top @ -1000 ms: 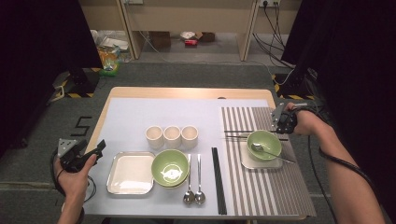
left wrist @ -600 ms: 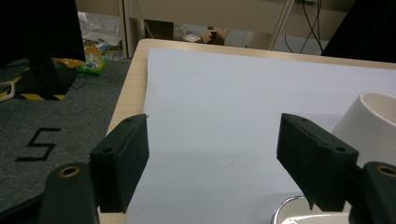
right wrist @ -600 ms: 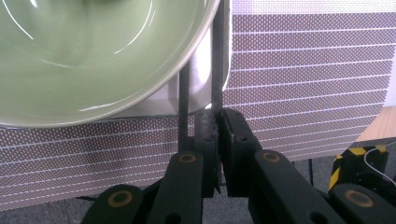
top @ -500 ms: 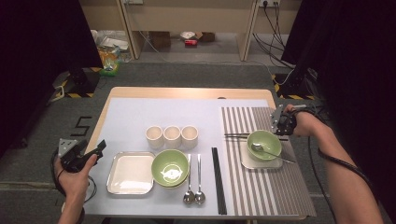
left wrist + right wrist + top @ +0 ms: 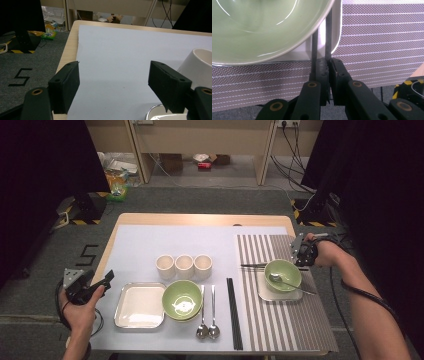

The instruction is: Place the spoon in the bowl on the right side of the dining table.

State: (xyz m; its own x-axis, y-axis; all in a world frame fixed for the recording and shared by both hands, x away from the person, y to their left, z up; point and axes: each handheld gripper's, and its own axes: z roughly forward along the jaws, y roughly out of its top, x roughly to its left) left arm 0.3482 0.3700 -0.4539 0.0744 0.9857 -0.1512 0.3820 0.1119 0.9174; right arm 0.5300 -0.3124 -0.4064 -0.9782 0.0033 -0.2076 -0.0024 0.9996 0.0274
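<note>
Black chopsticks lie on the striped placemat at the right of the desk in the high view, running leftward from the right gripper behind a green bowl that stands on a small white square plate with a metal spoon in it; the step in hand looks like laying this pair beside that setting. On the pale sheet to the left stand three cream cups, a second white plate, stacked green bowls, two spoons and another chopstick pair, with the left gripper held off the desk's edge. The left gripper view shows its fingers wide apart on nothing, above matte sheet and a glossy cup. The right gripper view shows fingers clamped on the two slim sticks, which pass under the bowl's glazed rim. Next, judging by this, comes lowering them flat onto the woven mat and letting go without nudging the bowl.
</note>
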